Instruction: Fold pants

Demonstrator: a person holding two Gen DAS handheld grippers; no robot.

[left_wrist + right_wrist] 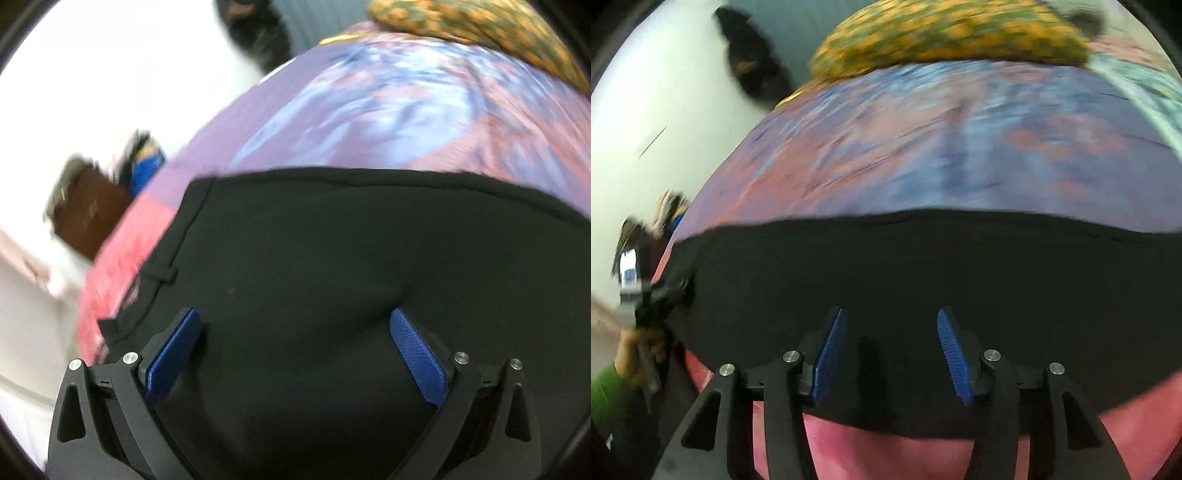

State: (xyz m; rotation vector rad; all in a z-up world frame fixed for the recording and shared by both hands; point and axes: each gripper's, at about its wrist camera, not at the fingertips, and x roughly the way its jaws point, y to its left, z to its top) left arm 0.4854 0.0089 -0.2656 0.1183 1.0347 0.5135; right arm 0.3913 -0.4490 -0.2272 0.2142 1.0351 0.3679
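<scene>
Black pants lie flat on a bed with a pink, purple and blue sheet. My left gripper is open, its blue pads wide apart just above the pants near the waistband at the left edge. In the right wrist view the pants spread across the lower half. My right gripper is open over the near edge of the pants, with nothing between its blue pads. The left gripper shows at the far left, at the pants' corner.
An orange and green patterned pillow lies at the far end of the bed and also shows in the left wrist view. A brown box and a dark object stand on the white floor to the left. The bed sheet stretches beyond the pants.
</scene>
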